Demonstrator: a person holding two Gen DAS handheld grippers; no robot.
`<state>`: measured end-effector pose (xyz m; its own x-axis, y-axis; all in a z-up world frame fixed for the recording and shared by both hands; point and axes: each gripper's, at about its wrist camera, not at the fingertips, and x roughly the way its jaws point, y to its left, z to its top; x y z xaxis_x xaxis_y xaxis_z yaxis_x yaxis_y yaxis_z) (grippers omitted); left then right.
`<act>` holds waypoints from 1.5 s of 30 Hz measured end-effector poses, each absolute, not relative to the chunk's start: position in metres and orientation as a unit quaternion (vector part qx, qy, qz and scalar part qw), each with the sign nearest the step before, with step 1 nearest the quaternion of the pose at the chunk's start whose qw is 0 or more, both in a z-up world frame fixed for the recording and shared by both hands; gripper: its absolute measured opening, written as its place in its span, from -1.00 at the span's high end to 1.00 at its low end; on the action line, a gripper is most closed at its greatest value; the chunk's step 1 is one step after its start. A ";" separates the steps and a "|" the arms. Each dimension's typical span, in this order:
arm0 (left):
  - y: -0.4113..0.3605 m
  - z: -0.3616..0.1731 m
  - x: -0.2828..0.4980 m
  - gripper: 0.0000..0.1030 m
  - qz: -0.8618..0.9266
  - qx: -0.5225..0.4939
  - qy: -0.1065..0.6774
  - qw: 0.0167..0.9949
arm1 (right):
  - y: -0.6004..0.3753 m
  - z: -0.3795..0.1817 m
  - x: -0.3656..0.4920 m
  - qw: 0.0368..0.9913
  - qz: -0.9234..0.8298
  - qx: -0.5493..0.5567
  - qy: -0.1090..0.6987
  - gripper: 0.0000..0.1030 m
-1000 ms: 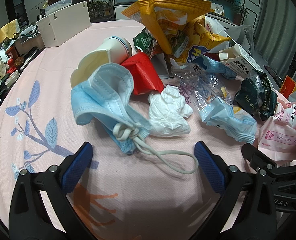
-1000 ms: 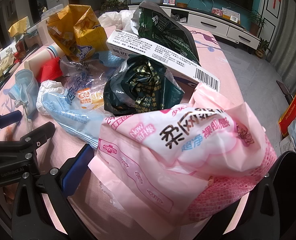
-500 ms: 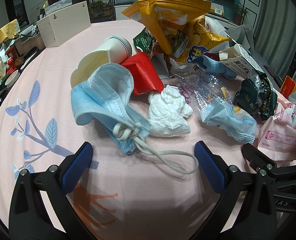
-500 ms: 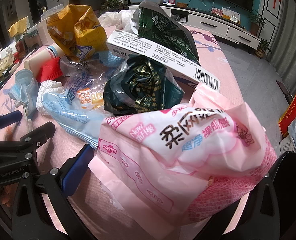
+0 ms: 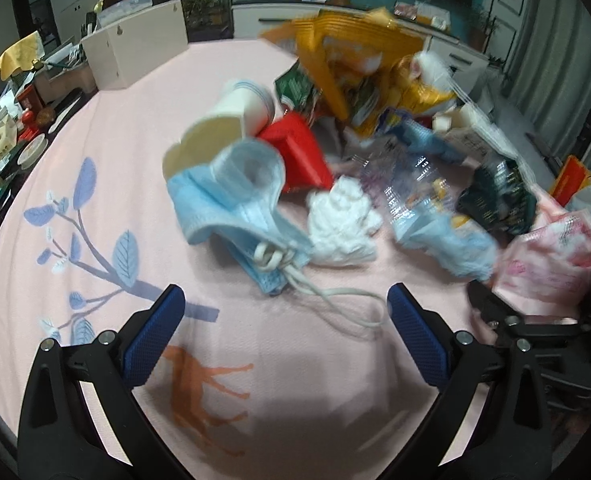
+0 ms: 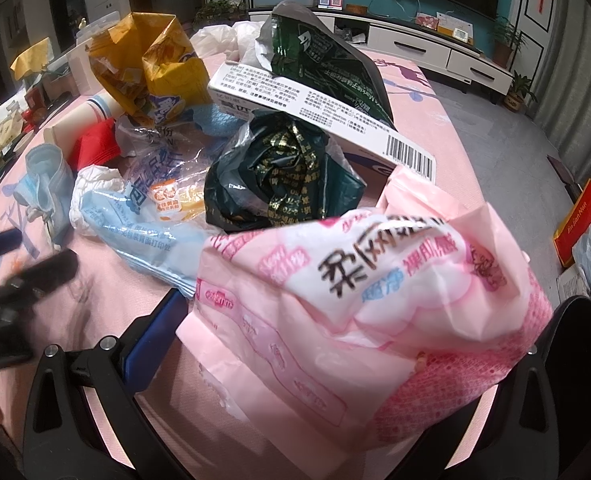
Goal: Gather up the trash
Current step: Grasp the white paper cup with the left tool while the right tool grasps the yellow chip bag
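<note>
The left hand-held gripper (image 5: 281, 322) gapes wide and empty over the pink worktop (image 5: 143, 152), just short of a blue face mask (image 5: 231, 208); the heap behind it is motion-blurred. The right hand-held gripper (image 6: 359, 344) straddles a pink tissue pack (image 6: 375, 304) that hides its right finger, so whether it grips cannot be told

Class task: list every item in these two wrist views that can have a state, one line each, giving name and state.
left gripper: open, holding nothing
right gripper: pink wrapper between its fingers; cannot tell whether it is shut
pink wrapper: crumpled
paper cup: lying on its side
blue face mask: crumpled, ear loop trailing on the table
white tissue: balled up
yellow snack bag: torn open
dark green bag: scrunched
</note>
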<state>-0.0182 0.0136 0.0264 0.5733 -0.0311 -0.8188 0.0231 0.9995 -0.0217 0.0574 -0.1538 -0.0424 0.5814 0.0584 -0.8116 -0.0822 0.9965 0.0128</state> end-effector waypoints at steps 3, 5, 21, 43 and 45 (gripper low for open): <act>0.019 0.043 -0.025 -0.95 -0.030 -0.019 0.441 0.897 | -0.153 -0.037 0.049 0.878 0.058 -0.004 0.475 -0.96; 0.025 0.054 -0.030 -0.95 -0.038 -0.035 0.427 0.903 | -0.156 -0.026 0.037 0.886 0.070 0.007 0.459 -0.96; 0.077 0.082 -0.027 -0.94 -0.034 -0.137 0.388 0.911 | -0.173 0.042 0.001 0.922 0.094 0.078 0.367 -0.92; 0.113 0.077 0.047 -0.92 -0.060 -0.177 0.407 0.894 | -0.155 0.085 0.042 0.922 0.093 0.089 0.364 -0.45; 0.108 0.072 0.070 -0.92 -0.058 -0.163 0.421 0.891 | -0.131 0.087 0.073 0.915 0.104 0.067 0.384 -0.45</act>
<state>0.0699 0.1076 0.0718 0.6392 -0.2395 -0.7308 -0.0346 0.9403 -0.3385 0.0725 -0.1309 0.0871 0.6828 0.2417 -0.6894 -0.1386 0.9694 0.2026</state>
